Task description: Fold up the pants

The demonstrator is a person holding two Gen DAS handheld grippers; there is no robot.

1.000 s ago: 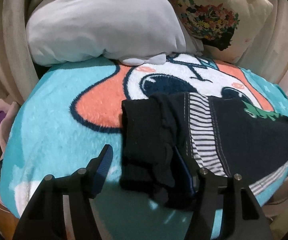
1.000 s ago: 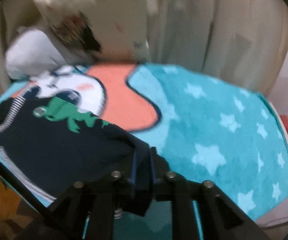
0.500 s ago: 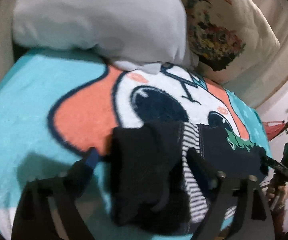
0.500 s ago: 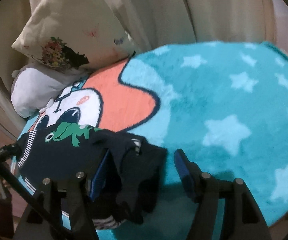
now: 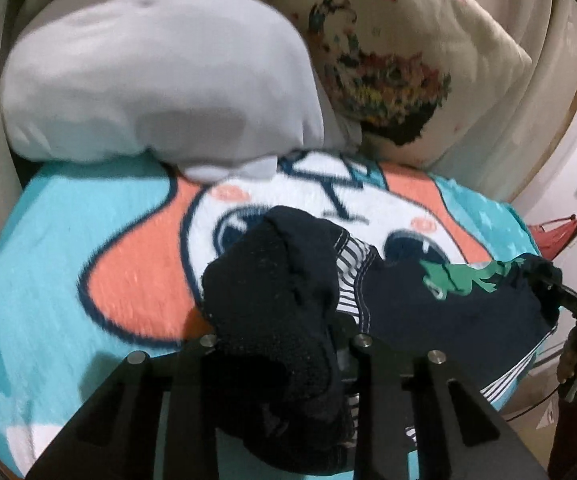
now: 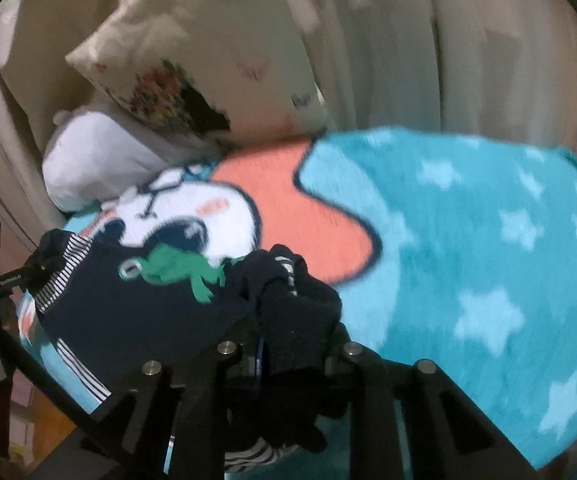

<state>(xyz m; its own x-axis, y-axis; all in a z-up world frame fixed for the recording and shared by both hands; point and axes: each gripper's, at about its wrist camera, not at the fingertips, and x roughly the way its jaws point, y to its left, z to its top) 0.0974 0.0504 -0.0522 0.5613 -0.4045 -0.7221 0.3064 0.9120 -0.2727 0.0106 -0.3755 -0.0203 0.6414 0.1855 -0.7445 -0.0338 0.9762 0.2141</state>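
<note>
Both grippers were spread wide a moment ago, and now each one is closing on a bunch of dark cloth. The left gripper (image 5: 284, 344) pinches the thick black end of the pants (image 5: 428, 304), and that end has come up off the blanket into a lump. The right gripper (image 6: 288, 350) pinches the other bunched end of the pants (image 6: 140, 312). Between the two ends, the dark blue middle with the green frog picture lies flat on the near edge of the blanket (image 5: 68, 272), with striped cloth showing at the folds.

One blue blanket with stars and a big cartoon face covers the bed. At the far side sit two pillows: one plain white pillow (image 5: 156, 88) on the left, touching the blanket, and one cream pillow with flowers (image 5: 400, 64) just beside it on the right. Pale curtains (image 6: 428, 40) hang behind them. The lifted black lump hides part of the cartoon face.
</note>
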